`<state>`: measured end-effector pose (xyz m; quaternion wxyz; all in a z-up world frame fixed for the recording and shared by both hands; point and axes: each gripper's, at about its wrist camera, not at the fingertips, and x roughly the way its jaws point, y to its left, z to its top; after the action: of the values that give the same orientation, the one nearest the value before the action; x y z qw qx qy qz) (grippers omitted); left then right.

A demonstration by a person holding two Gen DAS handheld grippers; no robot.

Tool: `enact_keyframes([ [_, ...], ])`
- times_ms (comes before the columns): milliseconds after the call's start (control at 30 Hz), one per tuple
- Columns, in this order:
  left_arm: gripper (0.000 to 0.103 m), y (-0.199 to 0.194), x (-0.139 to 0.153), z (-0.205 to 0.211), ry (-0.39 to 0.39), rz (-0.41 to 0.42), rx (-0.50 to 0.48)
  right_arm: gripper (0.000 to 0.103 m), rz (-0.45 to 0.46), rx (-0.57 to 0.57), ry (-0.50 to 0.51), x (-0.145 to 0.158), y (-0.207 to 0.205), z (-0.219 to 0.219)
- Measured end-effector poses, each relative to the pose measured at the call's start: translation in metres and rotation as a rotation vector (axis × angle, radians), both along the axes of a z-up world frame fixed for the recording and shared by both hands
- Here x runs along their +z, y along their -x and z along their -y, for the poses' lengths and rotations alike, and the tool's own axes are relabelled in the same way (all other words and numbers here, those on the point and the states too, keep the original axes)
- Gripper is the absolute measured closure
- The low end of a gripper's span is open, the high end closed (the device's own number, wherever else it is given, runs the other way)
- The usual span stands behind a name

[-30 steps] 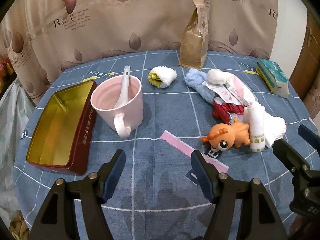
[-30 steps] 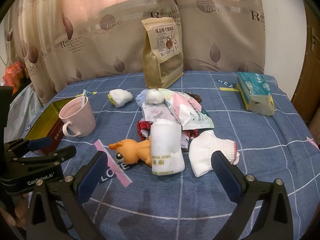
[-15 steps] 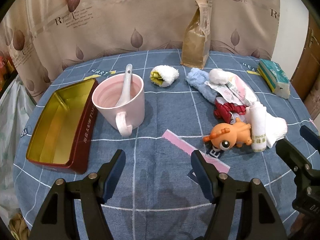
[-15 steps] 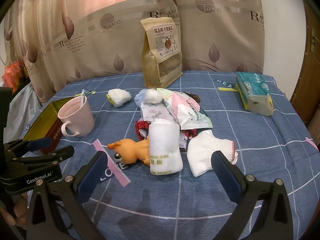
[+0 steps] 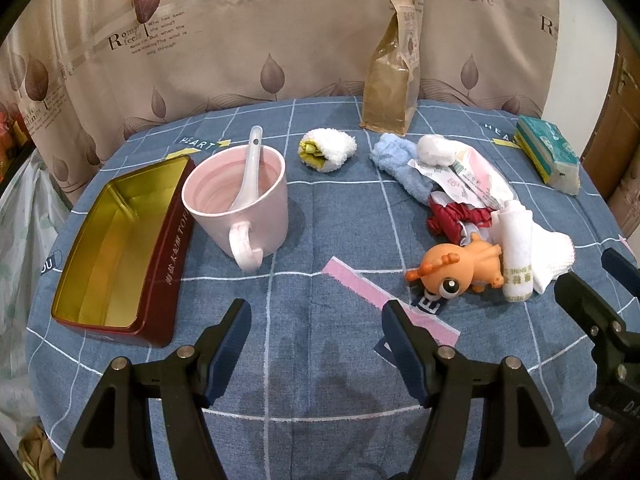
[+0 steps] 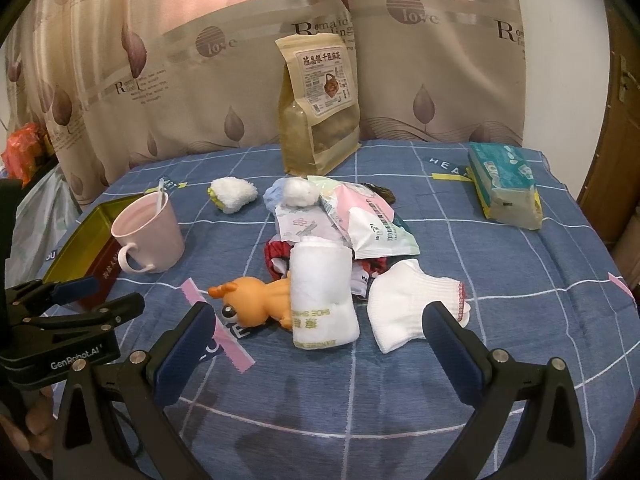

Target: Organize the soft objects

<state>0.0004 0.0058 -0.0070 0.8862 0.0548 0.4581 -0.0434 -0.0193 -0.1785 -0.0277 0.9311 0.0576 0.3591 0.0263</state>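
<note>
A pile of soft things lies mid-table: an orange deer toy (image 6: pixel 256 304), a rolled white towel (image 6: pixel 322 292), a white sock (image 6: pixel 416 304), red cloth (image 5: pixel 456 218), a blue cloth (image 5: pixel 404 164) and sachets (image 6: pixel 360 220). A fluffy white-and-green roll (image 5: pixel 328 150) lies apart. An open red-and-gold tin (image 5: pixel 116 240) sits at the left. My left gripper (image 5: pixel 316 338) is open and empty over bare cloth near the front. My right gripper (image 6: pixel 320 350) is open and empty, just in front of the towel and sock.
A pink mug with a spoon (image 5: pixel 240 204) stands beside the tin. A tall brown snack bag (image 6: pixel 320 104) stands at the back. A tissue pack (image 6: pixel 504 184) lies far right. The round table (image 6: pixel 520 280) has a blue checked cloth; curtains hang behind.
Both grippers have drifted slightly back and up; the scene looks a little farther away. Nothing on the table has moved and both stay open.
</note>
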Motion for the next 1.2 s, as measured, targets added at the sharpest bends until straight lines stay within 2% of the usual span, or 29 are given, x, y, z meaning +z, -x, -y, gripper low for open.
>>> enact_keyframes([
  [733, 0.033, -0.002, -0.005, 0.002, 0.004, -0.013, -0.003, 0.000, -0.033, -0.069, 0.030, -0.004, -0.005, 0.026],
  [1200, 0.033, -0.009, -0.010, 0.010, 0.014, -0.031, -0.057, 0.002, -0.116, -0.166, 0.057, -0.028, -0.020, 0.063],
])
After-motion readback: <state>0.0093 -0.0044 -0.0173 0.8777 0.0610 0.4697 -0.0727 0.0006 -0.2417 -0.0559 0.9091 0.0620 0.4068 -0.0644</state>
